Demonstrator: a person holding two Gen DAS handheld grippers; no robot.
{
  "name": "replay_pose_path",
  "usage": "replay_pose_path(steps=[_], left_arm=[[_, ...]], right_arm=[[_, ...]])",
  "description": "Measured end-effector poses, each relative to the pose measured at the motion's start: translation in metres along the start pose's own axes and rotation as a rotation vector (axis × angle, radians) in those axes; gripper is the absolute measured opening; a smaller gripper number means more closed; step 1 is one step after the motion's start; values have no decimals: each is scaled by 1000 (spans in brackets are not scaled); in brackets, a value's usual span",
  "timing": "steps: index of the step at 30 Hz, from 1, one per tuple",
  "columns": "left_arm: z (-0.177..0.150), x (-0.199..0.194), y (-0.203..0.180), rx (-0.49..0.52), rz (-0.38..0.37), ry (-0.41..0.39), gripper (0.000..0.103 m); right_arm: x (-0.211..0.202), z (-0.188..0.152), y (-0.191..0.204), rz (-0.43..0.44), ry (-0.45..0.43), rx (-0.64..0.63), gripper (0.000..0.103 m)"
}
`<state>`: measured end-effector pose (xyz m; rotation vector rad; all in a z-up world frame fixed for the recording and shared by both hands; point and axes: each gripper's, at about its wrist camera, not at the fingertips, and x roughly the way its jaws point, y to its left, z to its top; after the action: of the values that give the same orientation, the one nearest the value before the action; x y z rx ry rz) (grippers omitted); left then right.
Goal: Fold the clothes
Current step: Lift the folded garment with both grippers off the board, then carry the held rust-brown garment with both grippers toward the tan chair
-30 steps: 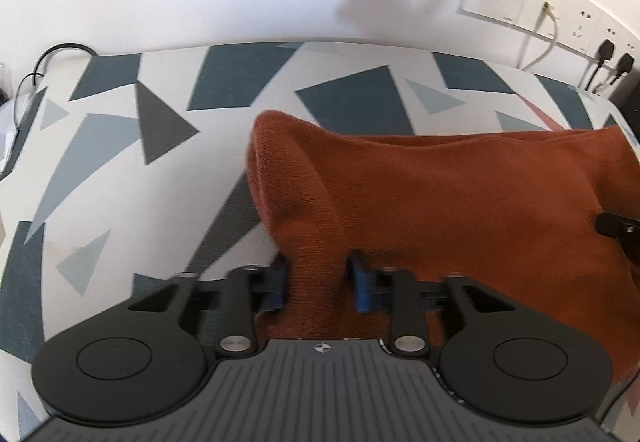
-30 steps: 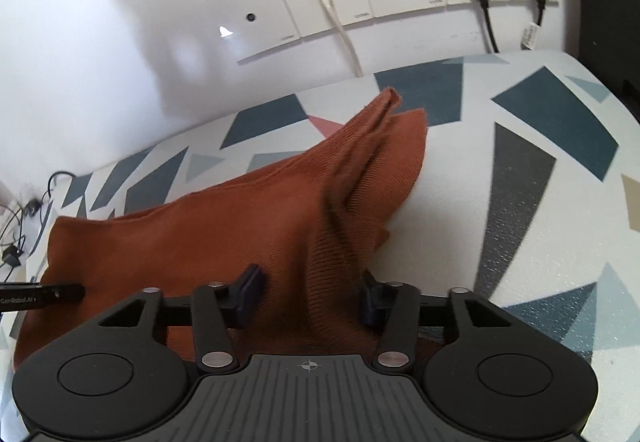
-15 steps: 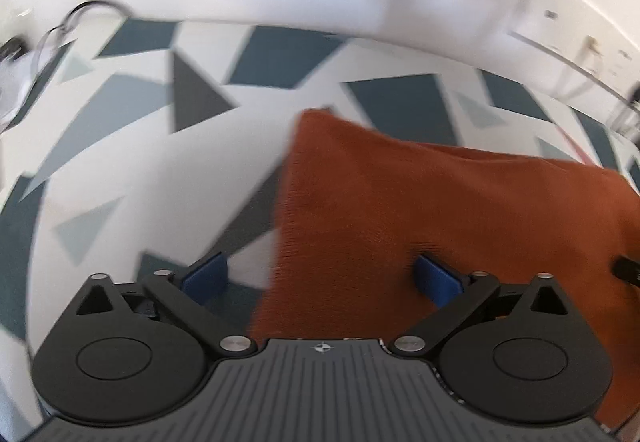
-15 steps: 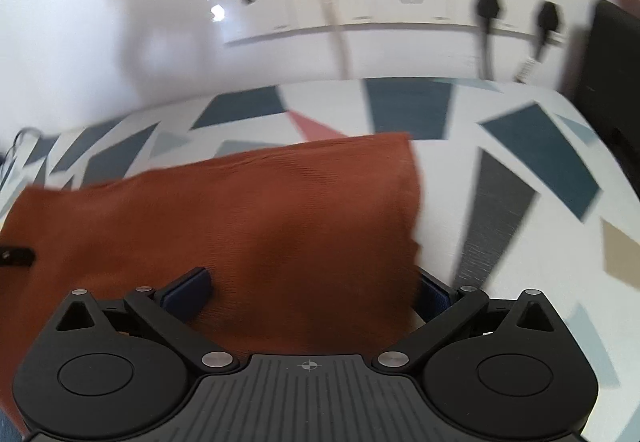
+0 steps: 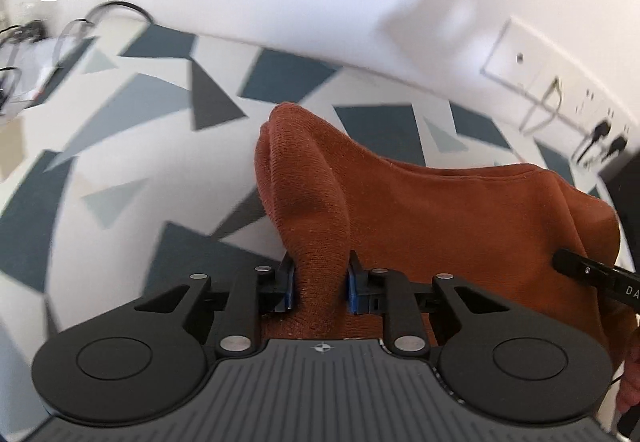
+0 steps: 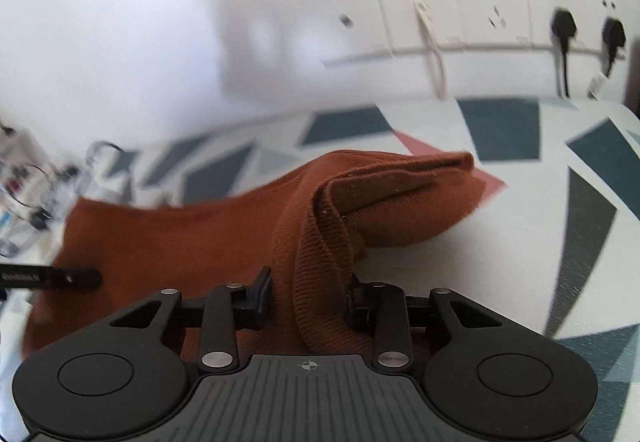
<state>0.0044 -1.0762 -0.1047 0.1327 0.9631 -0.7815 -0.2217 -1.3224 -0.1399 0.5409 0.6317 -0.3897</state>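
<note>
A rust-orange knit garment [image 5: 460,217] lies on the patterned table. My left gripper [image 5: 319,288] is shut on a bunched fold at the garment's left end, and the cloth rises in a ridge from the jaws. My right gripper [image 6: 308,294] is shut on a ribbed fold at the right end of the garment [image 6: 192,242], which peaks up toward the wall. The tip of the right gripper [image 5: 592,274] shows at the right edge of the left wrist view. The tip of the left gripper [image 6: 52,278] shows at the left edge of the right wrist view.
The table cover [image 5: 120,161] is white with blue and grey triangles and ends at a white wall. Wall sockets with plugged black cables [image 6: 564,25] sit at the back right. Cables and clear items [image 5: 24,61] lie at the far left. A dark object [image 5: 628,193] stands at the right.
Both grippers were shut on the cloth, opened wide half a second ago with the cloth flat, and are now shut again on raised folds of it.
</note>
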Motion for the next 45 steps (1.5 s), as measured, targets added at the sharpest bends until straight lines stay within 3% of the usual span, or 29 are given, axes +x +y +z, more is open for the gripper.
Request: replay_pose_path(steps=[6, 12, 21, 31, 39, 45], left_arm=[[-8, -67, 21, -81, 63, -142, 23], [-24, -130, 59, -177, 148, -255, 23], [-91, -225, 137, -365, 263, -350, 23], [-203, -365, 218, -495, 447, -430, 23], [-286, -463, 270, -549, 585, -495, 23], [-323, -502, 319, -652, 662, -533, 23]], right_arm=[[-11, 15, 40, 125, -66, -85, 30], [-9, 31, 93, 243, -66, -171, 29], [-21, 19, 203, 397, -23, -372, 29], [-92, -64, 379, 491, 32, -595, 29], [-137, -153, 498, 591, 108, -642, 29], [-151, -196, 581, 670, 148, -729, 29]])
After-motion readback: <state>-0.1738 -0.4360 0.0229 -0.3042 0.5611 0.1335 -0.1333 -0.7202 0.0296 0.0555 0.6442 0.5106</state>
